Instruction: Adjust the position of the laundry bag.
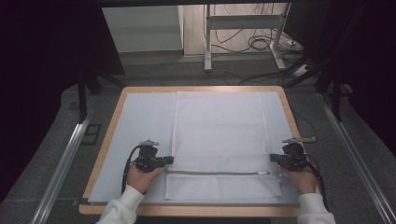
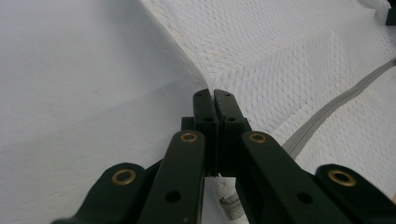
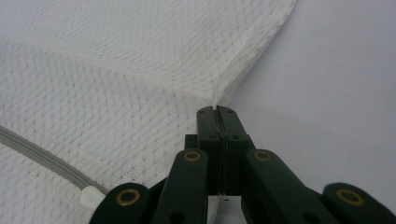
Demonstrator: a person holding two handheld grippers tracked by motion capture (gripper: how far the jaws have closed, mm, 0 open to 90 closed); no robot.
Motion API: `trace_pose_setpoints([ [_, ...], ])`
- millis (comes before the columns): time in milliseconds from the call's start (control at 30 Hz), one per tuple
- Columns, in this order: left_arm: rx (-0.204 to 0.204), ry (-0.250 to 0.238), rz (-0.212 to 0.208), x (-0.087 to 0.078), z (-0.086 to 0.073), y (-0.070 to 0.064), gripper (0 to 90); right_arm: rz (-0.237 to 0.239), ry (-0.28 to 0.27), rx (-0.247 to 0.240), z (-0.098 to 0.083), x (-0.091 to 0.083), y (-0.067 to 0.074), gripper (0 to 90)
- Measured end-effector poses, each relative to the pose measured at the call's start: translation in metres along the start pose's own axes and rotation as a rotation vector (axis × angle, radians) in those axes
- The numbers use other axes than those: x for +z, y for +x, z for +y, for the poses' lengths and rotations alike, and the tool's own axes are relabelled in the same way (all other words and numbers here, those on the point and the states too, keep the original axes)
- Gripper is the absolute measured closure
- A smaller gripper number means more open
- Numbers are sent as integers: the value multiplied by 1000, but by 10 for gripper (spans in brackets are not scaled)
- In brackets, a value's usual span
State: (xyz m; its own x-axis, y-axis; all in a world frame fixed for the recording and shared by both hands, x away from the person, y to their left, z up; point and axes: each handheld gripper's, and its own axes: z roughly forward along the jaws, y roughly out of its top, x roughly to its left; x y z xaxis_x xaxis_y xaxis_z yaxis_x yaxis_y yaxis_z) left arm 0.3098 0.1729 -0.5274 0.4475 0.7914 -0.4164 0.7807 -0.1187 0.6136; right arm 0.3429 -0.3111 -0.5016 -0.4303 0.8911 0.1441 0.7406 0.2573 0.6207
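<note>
A white mesh laundry bag (image 1: 219,135) with a grey zipper (image 1: 217,173) lies flat on the table's white mat. My left gripper (image 1: 170,160) pinches the bag's left edge just above the zipper; in the left gripper view its jaws (image 2: 214,92) are shut on the mesh edge (image 2: 196,70), which rises into a small ridge there. My right gripper (image 1: 273,157) pinches the bag's right edge; its own view shows the gripper (image 3: 216,110) shut on a thin fold of mesh (image 3: 224,88). The zipper (image 3: 42,158) runs off to the left there.
The wooden-rimmed table (image 1: 112,121) carries a white mat (image 1: 140,121) under the bag. Beyond the far edge are a grey floor, a metal desk frame (image 1: 208,42) and loose cables (image 1: 261,44). Metal rails (image 1: 65,158) run along both sides.
</note>
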Motion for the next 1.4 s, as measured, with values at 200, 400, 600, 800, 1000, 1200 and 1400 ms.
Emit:
trace_pose_setpoints([
  [200, -9, 5, 10, -3, -2, 5, 899, 6, -5, -16, 3, 3, 7, 883],
  [400, -15, 9, 14, -7, -7, 10, 899, 23, -10, -7, 3, 6, 10, 883],
  [600, -25, 5, 24, -10, -9, 14, 899, 28, -10, -17, 5, 9, 15, 883],
  [800, -44, -2, 33, -17, -12, 23, 899, 34, -10, -45, 8, 13, 25, 883],
  [1000, -60, -1, 50, -22, -15, 30, 898, 43, -10, -65, 10, 17, 34, 883],
  [1200, -73, -11, 58, -28, -17, 36, 898, 49, -5, -87, 11, 22, 42, 882],
  [1400, -80, -10, 66, -33, -20, 40, 897, 58, 0, -108, 12, 25, 49, 882],
])
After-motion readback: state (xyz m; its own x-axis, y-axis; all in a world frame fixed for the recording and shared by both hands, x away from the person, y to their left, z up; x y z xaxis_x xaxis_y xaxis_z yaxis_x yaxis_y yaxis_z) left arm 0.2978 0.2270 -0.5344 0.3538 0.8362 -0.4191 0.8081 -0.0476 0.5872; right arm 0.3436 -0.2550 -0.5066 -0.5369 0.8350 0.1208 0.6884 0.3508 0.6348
